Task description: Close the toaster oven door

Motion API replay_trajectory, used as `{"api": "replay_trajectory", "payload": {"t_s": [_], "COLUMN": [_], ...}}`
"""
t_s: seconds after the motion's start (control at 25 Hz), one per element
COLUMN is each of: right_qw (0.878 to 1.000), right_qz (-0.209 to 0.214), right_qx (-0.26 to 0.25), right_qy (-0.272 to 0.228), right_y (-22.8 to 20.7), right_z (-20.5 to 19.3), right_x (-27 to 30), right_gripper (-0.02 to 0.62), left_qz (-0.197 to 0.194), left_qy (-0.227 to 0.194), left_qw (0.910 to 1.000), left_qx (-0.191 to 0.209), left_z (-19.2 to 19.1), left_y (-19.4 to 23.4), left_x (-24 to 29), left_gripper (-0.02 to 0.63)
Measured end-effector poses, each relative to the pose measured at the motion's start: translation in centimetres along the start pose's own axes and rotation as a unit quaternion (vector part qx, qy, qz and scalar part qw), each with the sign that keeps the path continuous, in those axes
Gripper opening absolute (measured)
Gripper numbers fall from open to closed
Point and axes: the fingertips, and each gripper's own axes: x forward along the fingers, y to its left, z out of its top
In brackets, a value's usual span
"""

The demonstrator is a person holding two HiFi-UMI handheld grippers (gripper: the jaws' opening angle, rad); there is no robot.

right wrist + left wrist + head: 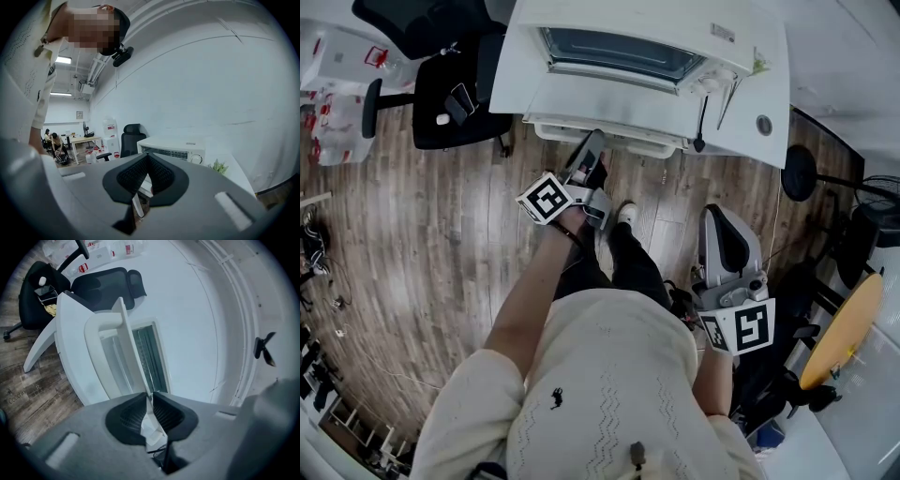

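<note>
The toaster oven door (110, 364) stands ajar at frame centre. It looks stiff, hinged, glass-paned and probably light. The left hand-held gripper (151, 398) pinches its white handle (127, 345), the natural hold. The right hand-held gripper (148, 157) is closed and empty.

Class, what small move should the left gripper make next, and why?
Probably lift the handle in an arc toward the toaster oven. The left gripper is clamped on that handle, and the door hangs open with the rack showing.

The toaster oven (619, 94) sits on the table (769, 94), an office chair (450, 103) to its left.
</note>
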Motion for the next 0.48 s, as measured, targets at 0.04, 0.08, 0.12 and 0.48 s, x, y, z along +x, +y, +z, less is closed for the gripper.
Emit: {"api": "replay_trajectory", "payload": {"t_s": [0.04,0.08,0.12,0.48], "right_qw": [1.000,1.000,1.000,1.000], "right_qz": [0.000,-0.001,-0.001,0.002], "right_qx": [-0.001,-0.001,-0.001,-0.004], "right_qy": [0.000,0.001,0.001,-0.001], "right_y": [0.0,0.0,0.0,0.2], "right_z": [0.0,0.0,0.0,0.3], "right_x": [0.0,-0.1,-0.1,0.2], "right_gripper": [0.009,0.009,0.009,0.009], "left_qz": [-0.001,0.000,0.003,-0.061], "left_qy": [-0.001,0.000,0.001,0.005], "left_qw": [1.0000,1.0000,1.0000,0.9956], "left_qx": [-0.001,0.001,0.002,0.070], "left_z": [0.0,0.0,0.0,1.3], "left_y": [0.0,-0.1,0.0,-3.4], "left_x": [0.0,0.0,0.0,1.4], "left_gripper": [0.049,0.049,0.049,0.040]}}
